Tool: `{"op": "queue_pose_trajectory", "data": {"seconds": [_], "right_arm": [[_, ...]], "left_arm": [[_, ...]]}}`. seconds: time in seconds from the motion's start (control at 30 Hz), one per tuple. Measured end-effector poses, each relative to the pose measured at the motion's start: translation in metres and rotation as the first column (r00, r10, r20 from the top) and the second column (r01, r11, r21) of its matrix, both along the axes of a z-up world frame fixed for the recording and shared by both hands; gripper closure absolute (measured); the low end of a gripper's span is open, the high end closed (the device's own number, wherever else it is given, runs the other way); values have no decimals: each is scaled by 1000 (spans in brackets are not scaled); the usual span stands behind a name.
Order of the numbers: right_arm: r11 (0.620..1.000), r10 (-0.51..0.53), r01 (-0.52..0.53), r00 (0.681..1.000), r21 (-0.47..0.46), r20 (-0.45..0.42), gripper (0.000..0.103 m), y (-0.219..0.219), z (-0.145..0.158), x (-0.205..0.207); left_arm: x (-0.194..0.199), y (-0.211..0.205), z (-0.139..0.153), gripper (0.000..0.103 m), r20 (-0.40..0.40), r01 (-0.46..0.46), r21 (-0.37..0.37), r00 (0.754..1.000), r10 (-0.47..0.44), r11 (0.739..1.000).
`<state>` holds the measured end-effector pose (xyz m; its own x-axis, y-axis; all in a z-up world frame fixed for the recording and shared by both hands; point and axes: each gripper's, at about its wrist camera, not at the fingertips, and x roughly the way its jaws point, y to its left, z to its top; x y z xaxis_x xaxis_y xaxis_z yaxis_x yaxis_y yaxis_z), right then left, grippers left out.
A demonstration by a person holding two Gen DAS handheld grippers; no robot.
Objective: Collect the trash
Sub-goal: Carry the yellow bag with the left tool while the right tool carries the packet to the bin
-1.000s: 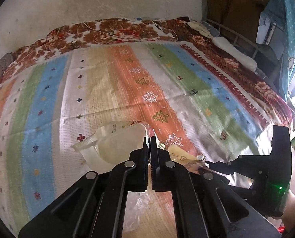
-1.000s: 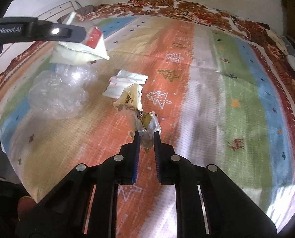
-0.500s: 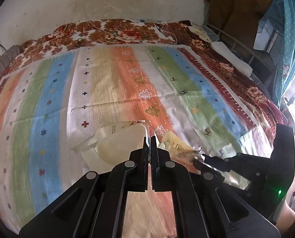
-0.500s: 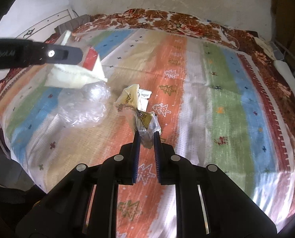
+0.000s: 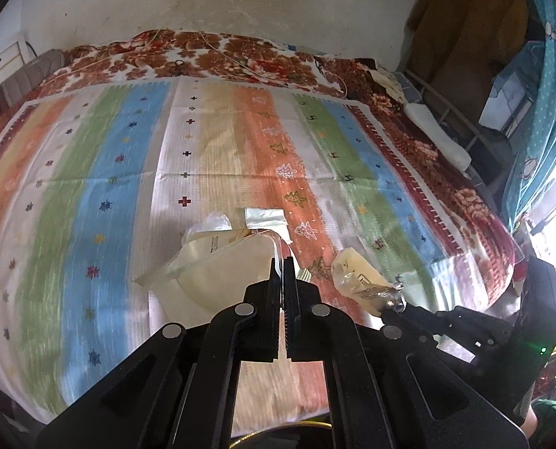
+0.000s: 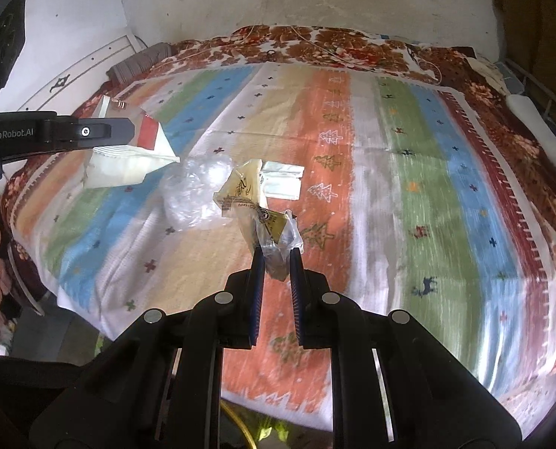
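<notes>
Left gripper (image 5: 282,262) fingers pressed together on a pale plastic pouch (image 5: 218,262), held above the bed (image 5: 91,194). Right gripper (image 6: 276,258) fingers pinching a crumpled yellow wrapper (image 6: 248,194), also aloft. Clear plastic bag (image 6: 195,191) and white packet (image 6: 283,181) lie on the striped cover.

Two grippers each hold one wrapper (image 6: 130,161) (image 6: 251,194); one clear bag (image 6: 197,191) and one white packet (image 6: 283,181) lie on one bed (image 6: 408,187).

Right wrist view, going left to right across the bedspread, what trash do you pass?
Left gripper holding a white pouch → crumpled clear plastic → yellow wrapper pinched by the right gripper → flat white packet.
</notes>
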<state>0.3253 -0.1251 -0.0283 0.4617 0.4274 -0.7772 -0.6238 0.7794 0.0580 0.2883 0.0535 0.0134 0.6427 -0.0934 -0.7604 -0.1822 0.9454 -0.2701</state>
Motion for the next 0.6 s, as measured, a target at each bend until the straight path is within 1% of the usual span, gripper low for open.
{"op": "queue_pose_trajectory", "data": {"seconds": [0.1, 0.17, 0.23, 0.33, 0.43, 0.6], "right_arm": [[1000, -6, 6, 1000, 22, 2, 91, -3, 9, -13], [998, -10, 13, 998, 61, -59, 91, -7, 11, -19], [997, -16, 22, 997, 79, -80, 91, -10, 13, -26], [997, -3, 7, 998, 71, -65, 91, -9, 18, -38], [994, -8, 20, 994, 110, -108, 91, -12, 20, -45], [993, 1, 12, 994, 121, -107, 91, -13, 27, -62]], "left_arm": [[-12, -1, 9, 102, 18, 7, -37, 1000, -7, 999], [-21, -6, 16, 102, 35, 26, -57, 999, -24, 998], [-27, -12, 20, 102, 46, 41, -46, 998, -39, 998], [-38, -18, 26, 102, 60, 57, -40, 997, -54, 998], [-48, -18, 29, 102, 59, 53, -58, 997, -49, 997], [-67, -16, 35, 102, 70, 44, -78, 997, -39, 996]]}}
